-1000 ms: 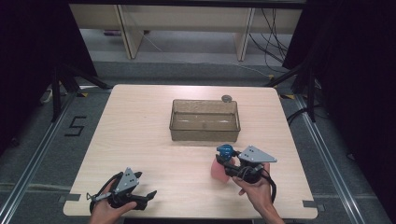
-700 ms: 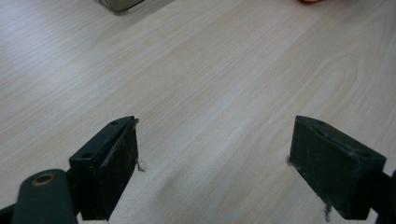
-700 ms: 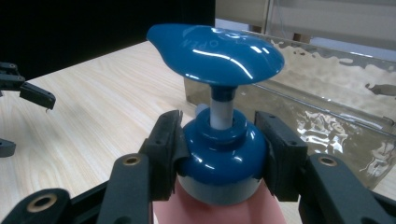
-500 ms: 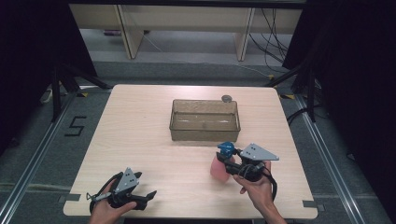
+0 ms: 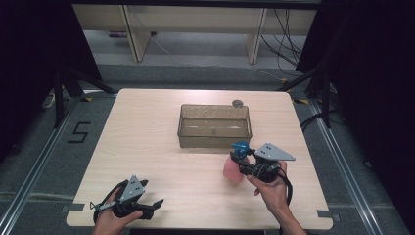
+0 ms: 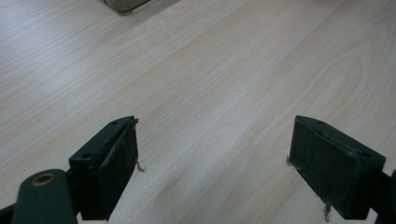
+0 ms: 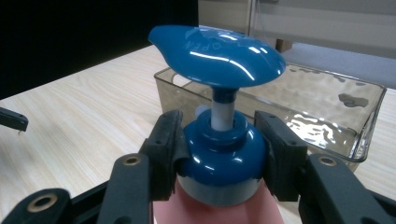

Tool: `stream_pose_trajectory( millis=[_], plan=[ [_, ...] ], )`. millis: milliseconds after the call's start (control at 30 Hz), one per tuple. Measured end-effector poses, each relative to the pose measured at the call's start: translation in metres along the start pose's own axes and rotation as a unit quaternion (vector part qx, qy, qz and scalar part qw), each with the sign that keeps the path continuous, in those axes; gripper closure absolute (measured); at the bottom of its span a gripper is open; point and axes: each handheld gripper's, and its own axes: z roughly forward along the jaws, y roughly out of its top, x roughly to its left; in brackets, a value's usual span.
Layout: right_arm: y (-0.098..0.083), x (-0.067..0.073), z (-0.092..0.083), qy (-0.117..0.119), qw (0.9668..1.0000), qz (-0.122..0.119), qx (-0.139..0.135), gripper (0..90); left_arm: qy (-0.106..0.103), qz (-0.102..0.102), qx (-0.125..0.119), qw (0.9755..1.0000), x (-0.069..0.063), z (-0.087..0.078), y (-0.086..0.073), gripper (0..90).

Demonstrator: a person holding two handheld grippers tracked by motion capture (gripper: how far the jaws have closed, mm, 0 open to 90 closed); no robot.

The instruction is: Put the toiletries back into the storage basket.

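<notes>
A pink pump bottle [image 5: 233, 169] with a blue pump head [image 7: 215, 51] stands upright near the table's front right. My right gripper [image 5: 243, 161] is shut on the bottle's blue collar [image 7: 222, 156], one pad on each side. Just behind it sits a clear smoky plastic bin [image 5: 215, 126], which looks empty. At the front left edge my left gripper [image 5: 155, 204] rests low over the bare wood, open, with nothing between its fingers [image 6: 109, 161].
A small dark round object [image 5: 238, 103] lies on the table just behind the bin's far right corner. The light wooden table [image 5: 147, 132] ends close in front of both hands. Dark floor and shelving legs surround it.
The right gripper with the bottle has shifted slightly, staying at the front right. The left gripper has not moved.
</notes>
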Motion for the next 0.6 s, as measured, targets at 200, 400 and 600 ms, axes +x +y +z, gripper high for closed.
stream_pose_trajectory(
  millis=[200,400,600],
  plan=[
    [0.006,-0.003,0.0,0.002,1.0,-0.002,0.001,53.8,0.0,-0.001,0.0,1.0,0.0,0.0,0.0,15.1],
    [0.013,-0.008,0.0,-0.007,0.9999,-0.012,-0.006,53.8,-0.002,-0.001,0.0,1.0,0.001,0.0,0.0,15.1],
    [0.023,-0.013,0.001,-0.014,0.9998,-0.003,-0.012,53.8,0.0,-0.004,0.0,1.0,0.0,0.0,-0.001,15.0]
  ],
)
